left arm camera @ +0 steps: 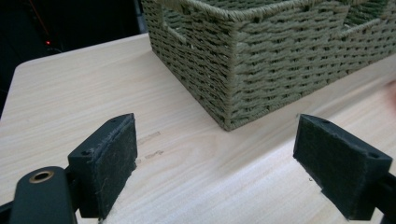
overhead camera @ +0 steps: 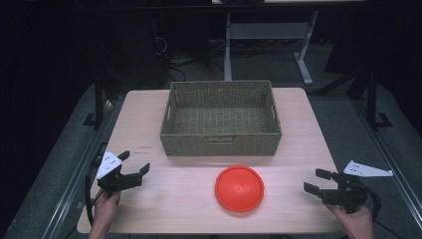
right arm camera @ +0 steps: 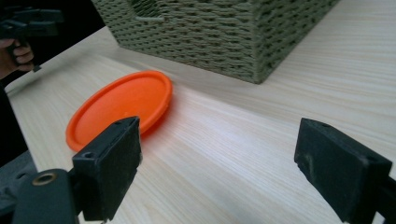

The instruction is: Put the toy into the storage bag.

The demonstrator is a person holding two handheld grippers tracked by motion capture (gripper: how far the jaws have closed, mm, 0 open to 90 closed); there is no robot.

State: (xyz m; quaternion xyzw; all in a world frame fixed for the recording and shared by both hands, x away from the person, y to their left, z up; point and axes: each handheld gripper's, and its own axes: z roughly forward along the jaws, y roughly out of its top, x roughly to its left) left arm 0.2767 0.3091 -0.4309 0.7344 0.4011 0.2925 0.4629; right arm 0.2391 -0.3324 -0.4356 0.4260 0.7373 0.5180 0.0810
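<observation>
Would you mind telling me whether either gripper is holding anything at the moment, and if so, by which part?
Nothing is held. The left gripper and the right gripper are both open with bare jaws, apart from the orange disc on the table.

Both handheld grippers are black: left gripper (overhead camera: 133,171), right gripper (overhead camera: 315,180). Each carries a flat three-cornered plate (overhead camera: 108,165) on top, pale grey with small dark holes; the right gripper's plate (overhead camera: 367,171) is longer and narrower. A black cable (overhead camera: 89,191) trails from the left unit. Jaw pads (left arm camera: 112,163) are blocky, faced with matte black textured material. There's a brass-coloured ringed hole (left arm camera: 41,176) on the jaw mount. Bare hands, no sleeves visible.
</observation>
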